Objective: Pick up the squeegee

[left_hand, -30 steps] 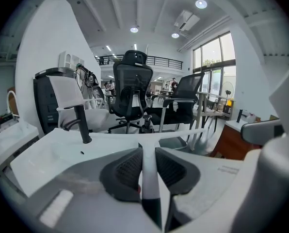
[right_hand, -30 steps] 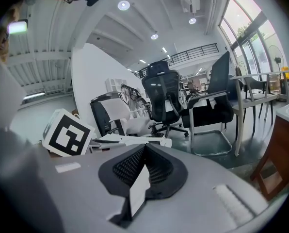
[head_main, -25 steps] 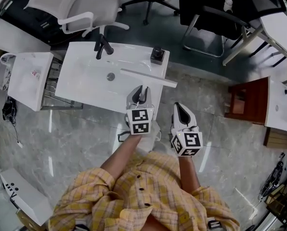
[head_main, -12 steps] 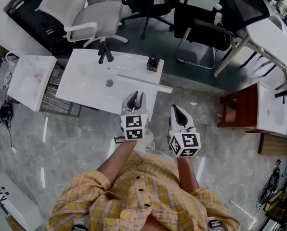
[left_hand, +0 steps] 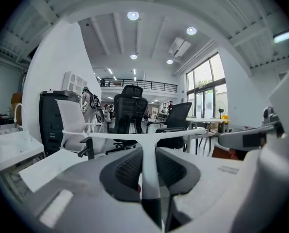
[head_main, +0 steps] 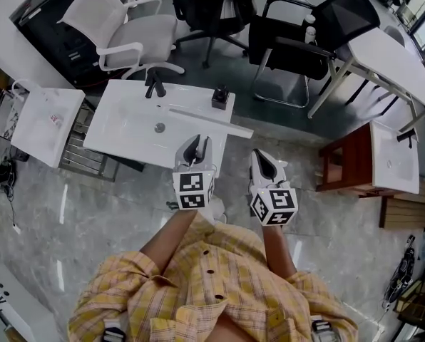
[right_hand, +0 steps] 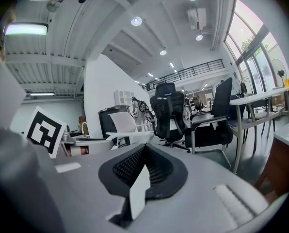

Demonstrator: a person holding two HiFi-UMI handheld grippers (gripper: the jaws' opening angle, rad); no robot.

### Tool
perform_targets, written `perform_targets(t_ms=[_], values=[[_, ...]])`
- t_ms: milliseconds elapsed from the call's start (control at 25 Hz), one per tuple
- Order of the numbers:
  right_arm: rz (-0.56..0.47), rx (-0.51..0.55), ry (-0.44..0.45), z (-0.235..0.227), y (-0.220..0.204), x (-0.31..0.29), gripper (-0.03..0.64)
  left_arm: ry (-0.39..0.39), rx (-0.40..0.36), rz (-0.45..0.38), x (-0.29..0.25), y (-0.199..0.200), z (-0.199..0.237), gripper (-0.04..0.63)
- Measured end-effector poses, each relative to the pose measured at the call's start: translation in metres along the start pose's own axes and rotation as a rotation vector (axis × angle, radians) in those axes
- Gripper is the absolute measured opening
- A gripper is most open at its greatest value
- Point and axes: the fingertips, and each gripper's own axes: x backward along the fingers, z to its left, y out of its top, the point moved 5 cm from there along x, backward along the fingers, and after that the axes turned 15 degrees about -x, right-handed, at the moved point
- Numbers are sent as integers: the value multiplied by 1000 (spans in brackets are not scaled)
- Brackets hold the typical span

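The squeegee is white and T-shaped, with a long blade (head_main: 211, 122) and a thin handle (left_hand: 148, 171). My left gripper (head_main: 198, 143) is shut on the handle, the blade lying crosswise beyond the jaws, above the near right part of the white sink top (head_main: 120, 130). In the left gripper view the blade (left_hand: 149, 136) runs level across the jaw tips of the left gripper (left_hand: 147, 152). My right gripper (head_main: 262, 159) hovers to the right of it over the floor, shut and holding nothing. The right gripper view shows the right gripper (right_hand: 144, 150) with its pads together.
A black faucet (head_main: 154, 84) and a small black object (head_main: 219, 97) stand on the sink top. Another white basin (head_main: 45, 120) lies to the left, a third (head_main: 394, 159) on a red-brown cabinet to the right. Office chairs (head_main: 130, 34) and a table (head_main: 394, 55) stand beyond.
Both grippers have risen with the squeegee still in the left one. The head view has tilted to show more of the room behind the sink.
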Motion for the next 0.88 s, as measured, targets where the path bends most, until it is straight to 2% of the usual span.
perform_targets(t_ms=[240,880], values=[[-19,-12,1,6,6,12,-2,-16,0,-46,19,16,-5,87],[-52,-18,-14,15,11,24,-2,-53,-21,-91,44,31,-10,87]])
